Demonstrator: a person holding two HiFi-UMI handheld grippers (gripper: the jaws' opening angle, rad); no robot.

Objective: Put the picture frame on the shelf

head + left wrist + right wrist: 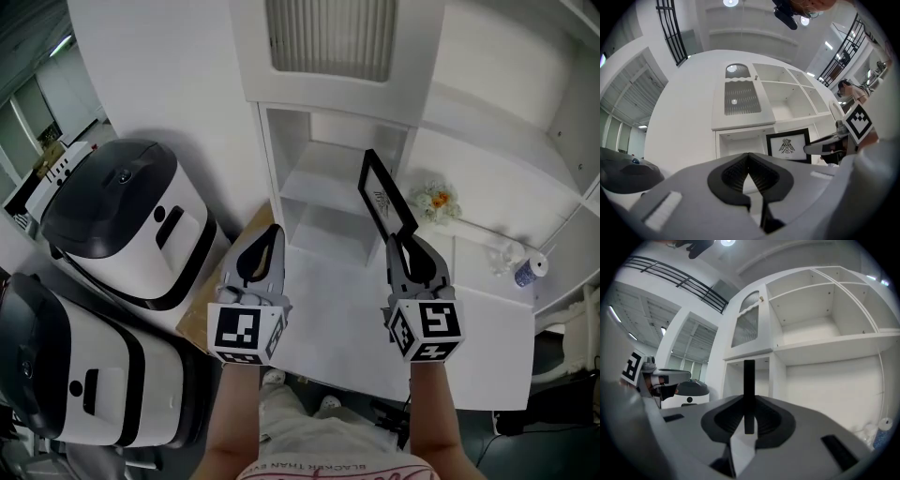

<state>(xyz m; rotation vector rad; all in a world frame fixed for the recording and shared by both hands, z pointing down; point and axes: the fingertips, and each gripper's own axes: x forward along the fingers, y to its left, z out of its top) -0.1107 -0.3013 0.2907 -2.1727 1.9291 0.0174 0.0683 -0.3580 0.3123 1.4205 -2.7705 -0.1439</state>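
The picture frame (384,197) is black with a white sheet bearing a small bird emblem. It stands upright in the air, tilted, just in front of the white shelf unit's lower cubby (323,178). My right gripper (401,242) is shut on the frame's lower edge. In the right gripper view the frame (749,390) shows edge-on as a thin black bar clamped between the jaws of the right gripper (749,425). My left gripper (274,234) hangs beside it, shut and holding nothing. In the left gripper view, past the left gripper (750,164), the frame's face (788,146) sits against the cubby.
Two big black-and-white appliances (122,220) (84,375) stand at the left. A ribbed cabinet door (328,37) is above the cubby. On the white counter at the right lie a small flower bunch (434,199) and a small blue-topped item (528,272).
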